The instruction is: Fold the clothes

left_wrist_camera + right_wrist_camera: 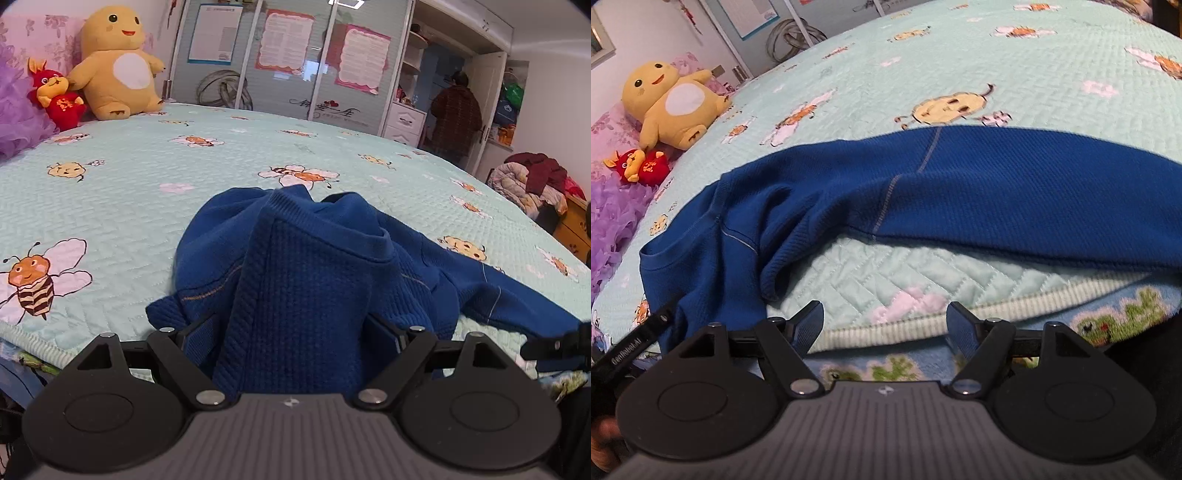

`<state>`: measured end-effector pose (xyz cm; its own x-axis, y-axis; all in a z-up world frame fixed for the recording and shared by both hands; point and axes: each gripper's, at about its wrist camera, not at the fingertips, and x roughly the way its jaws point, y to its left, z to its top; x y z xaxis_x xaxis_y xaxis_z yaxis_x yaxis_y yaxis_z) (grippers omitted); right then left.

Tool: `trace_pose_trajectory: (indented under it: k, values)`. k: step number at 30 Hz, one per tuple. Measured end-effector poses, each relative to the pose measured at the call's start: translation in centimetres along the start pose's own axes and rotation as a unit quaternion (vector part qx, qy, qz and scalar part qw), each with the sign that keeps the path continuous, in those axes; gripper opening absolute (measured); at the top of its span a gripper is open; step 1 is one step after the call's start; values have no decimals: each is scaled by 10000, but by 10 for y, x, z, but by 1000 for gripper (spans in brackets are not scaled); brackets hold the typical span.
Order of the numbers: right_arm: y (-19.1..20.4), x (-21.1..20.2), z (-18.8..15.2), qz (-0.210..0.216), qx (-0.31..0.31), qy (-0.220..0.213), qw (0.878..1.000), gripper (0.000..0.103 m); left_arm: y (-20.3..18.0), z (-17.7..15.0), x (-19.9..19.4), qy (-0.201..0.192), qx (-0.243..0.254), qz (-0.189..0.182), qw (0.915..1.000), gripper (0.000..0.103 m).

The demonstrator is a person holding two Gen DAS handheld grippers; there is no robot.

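Observation:
A blue knit sweater (306, 280) lies crumpled at the near edge of the bed. One thick fold of it rises between the wide-spread jaws of my left gripper (291, 332), and the fingers (199, 332) stand beside the cloth without squeezing it. In the right wrist view the sweater (997, 192) stretches across the bed, its sleeve trailing down to the left. My right gripper (884, 317) is open above the quilt's edge, just short of the sweater, with nothing between its fingers. Part of the left gripper (639, 339) shows at the lower left there.
The bed carries a mint quilt with bee prints (147, 192). A yellow plush toy (114, 66), a red plush toy (55, 96) and a purple frilly pillow (14, 110) sit at its head. A person (456, 114) stands at the wardrobe; clothes are piled (532, 184) on the right.

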<state>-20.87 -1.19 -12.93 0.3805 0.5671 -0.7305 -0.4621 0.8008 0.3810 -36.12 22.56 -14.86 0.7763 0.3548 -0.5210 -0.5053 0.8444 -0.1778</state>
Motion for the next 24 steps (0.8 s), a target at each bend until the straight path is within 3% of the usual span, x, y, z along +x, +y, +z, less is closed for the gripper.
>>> trace_pose_trajectory:
  k: [24]
  values:
    - [44, 16, 10, 30, -448, 107, 9989, 73, -1, -8, 10, -29, 109, -109, 9999, 91]
